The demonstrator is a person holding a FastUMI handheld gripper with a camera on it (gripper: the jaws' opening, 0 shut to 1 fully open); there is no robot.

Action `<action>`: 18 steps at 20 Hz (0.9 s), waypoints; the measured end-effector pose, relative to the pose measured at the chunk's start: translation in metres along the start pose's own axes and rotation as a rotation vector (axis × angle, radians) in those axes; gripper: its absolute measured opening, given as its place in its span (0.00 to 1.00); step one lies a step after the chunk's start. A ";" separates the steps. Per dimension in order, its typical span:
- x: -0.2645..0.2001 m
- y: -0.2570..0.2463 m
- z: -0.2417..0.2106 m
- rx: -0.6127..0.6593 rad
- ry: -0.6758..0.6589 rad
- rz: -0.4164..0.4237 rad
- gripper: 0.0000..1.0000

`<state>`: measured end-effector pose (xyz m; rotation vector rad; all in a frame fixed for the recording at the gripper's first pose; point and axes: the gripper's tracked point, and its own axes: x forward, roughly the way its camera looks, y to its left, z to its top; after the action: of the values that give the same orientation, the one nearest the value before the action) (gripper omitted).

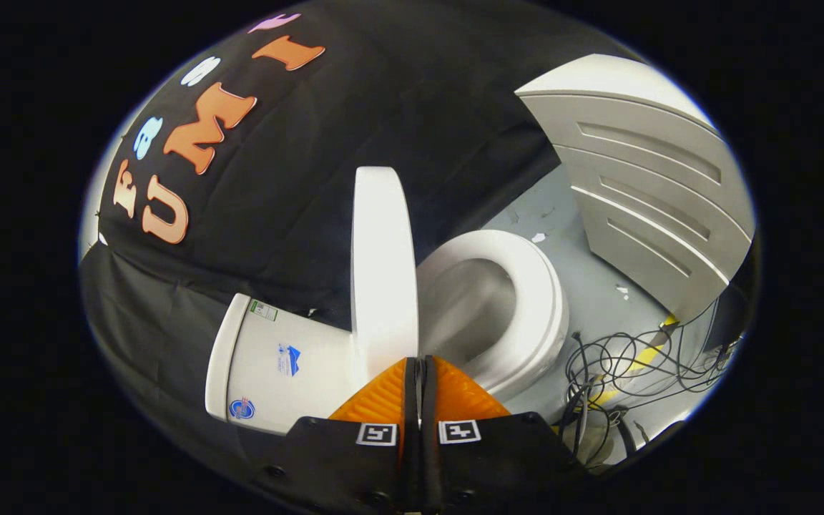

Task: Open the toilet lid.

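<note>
The white toilet lid [383,265] stands raised, seen nearly edge-on, leaning back toward the tank [269,357]. Beside it the seat ring [537,286] lies down around the open bowl [469,307]. My gripper [419,363] sits right at the lid's rim, its two orange fingers [380,397] pressed together with only a thin slit and nothing between them. Whether the tips touch the rim is unclear.
A tangle of black cables [619,372] with a yellow strip lies on the grey floor [569,214] beside the bowl. A grey panelled unit [655,193] stands beyond the toilet. Black cloth hangs behind the tank.
</note>
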<state>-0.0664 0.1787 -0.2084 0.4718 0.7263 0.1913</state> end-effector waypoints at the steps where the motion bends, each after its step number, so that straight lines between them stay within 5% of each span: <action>1: -0.001 0.003 0.000 -0.015 -0.004 -0.007 0.08; 18: -0.012 0.058 -0.003 -0.147 -0.023 -0.052 0.08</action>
<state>-0.0776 0.2265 -0.1754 0.3146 0.6955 0.1889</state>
